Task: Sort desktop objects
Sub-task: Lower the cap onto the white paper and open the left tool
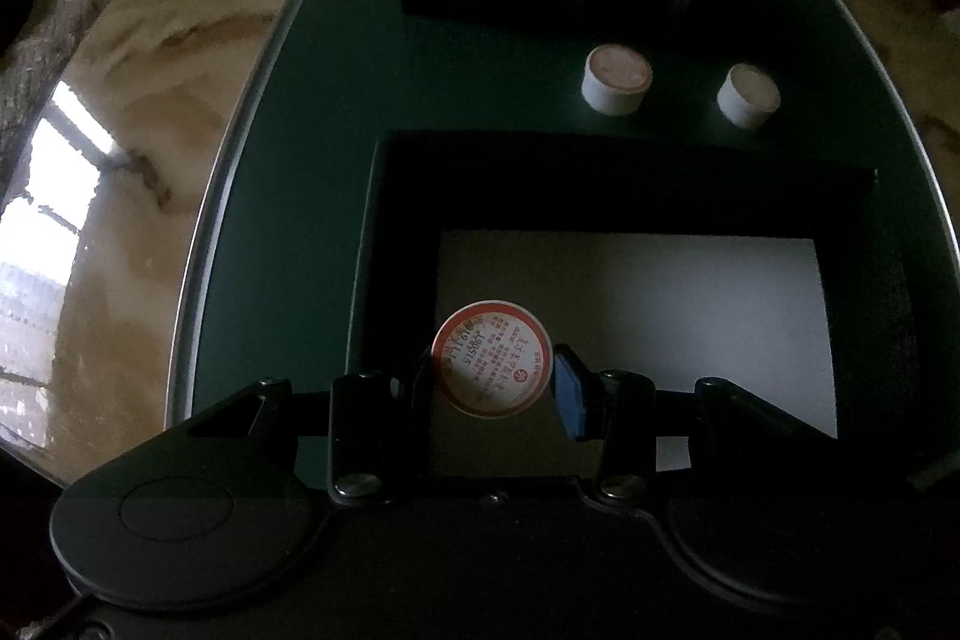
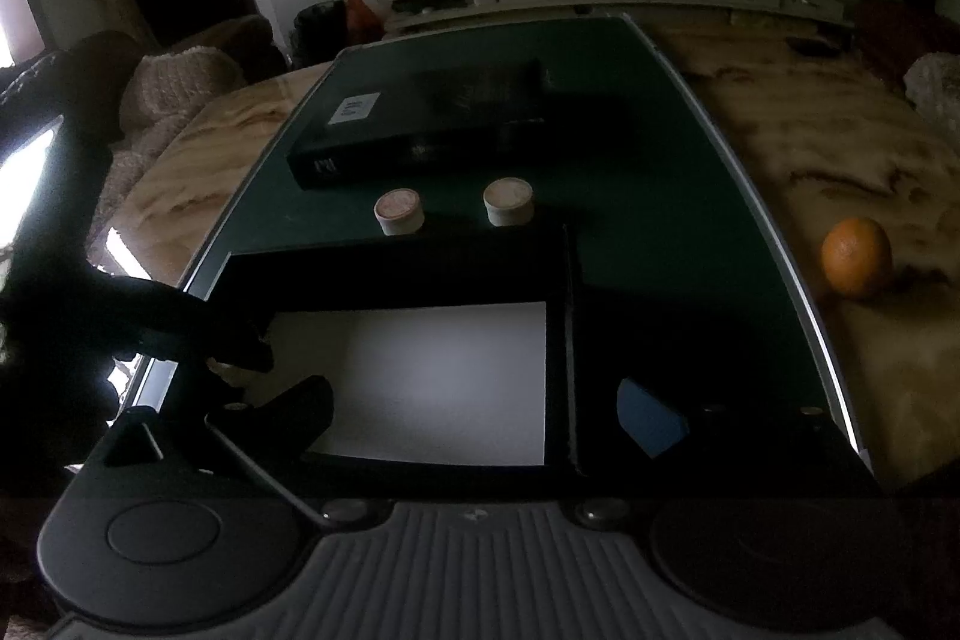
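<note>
My left gripper [image 1: 492, 376] fingers pinch a small tub [image 1: 491, 359] over the box [image 1: 624, 172]'s seven o'clock corner; next I release. Right gripper [image 2: 480, 418] fingers spread.

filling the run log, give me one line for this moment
left gripper: shut on labelled round tub, over open black box | right gripper: open | two tubs on green mat

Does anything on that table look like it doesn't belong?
The orange stands out: it sits alone on the marbled tabletop, right of the green mat, away from the two white tubs and boxes being sorted.
</note>
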`<action>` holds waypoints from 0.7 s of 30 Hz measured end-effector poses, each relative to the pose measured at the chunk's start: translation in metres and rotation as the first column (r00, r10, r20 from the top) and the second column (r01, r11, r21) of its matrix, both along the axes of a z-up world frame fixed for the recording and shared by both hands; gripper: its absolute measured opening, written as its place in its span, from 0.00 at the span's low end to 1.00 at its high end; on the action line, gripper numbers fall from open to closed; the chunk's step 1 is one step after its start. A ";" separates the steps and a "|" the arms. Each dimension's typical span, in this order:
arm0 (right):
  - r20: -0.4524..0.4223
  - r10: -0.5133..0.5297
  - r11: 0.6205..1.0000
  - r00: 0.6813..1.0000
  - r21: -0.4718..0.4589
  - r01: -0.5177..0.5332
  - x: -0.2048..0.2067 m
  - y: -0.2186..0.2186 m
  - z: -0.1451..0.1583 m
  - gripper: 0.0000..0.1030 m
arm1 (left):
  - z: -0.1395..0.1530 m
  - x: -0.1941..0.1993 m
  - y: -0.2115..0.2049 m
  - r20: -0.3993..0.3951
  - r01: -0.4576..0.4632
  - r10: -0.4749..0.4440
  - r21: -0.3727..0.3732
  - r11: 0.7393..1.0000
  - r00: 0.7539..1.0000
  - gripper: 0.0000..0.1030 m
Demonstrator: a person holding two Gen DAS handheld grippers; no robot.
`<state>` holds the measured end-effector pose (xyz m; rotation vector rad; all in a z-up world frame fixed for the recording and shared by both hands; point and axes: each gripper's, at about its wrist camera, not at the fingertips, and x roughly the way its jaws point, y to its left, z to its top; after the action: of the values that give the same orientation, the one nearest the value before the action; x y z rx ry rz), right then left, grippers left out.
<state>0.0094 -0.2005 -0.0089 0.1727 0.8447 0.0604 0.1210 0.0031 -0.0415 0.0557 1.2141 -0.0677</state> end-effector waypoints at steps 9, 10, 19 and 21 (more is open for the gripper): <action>-0.004 0.000 1.000 1.000 -0.001 0.000 0.000 0.000 -0.002 1.00 | -0.012 0.001 -0.002 -0.022 -0.002 0.002 0.009 1.000 1.000 0.40; -0.003 0.000 1.000 1.000 -0.001 0.000 0.000 0.000 -0.002 1.00 | -0.014 0.001 -0.002 -0.025 -0.003 0.004 0.009 1.000 1.000 0.40; -0.006 0.000 1.000 1.000 -0.001 0.000 -0.002 -0.001 -0.002 1.00 | -0.018 0.003 -0.002 -0.033 -0.004 0.004 0.011 1.000 0.999 0.40; -0.005 -0.001 1.000 1.000 -0.001 0.001 -0.002 -0.001 -0.002 1.00 | -0.020 0.003 -0.003 -0.038 -0.007 0.007 0.012 1.000 0.999 0.40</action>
<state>0.0070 -0.2013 -0.0104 0.1720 0.8501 0.0586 0.1238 0.0001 -0.0611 0.0608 1.2527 -0.0553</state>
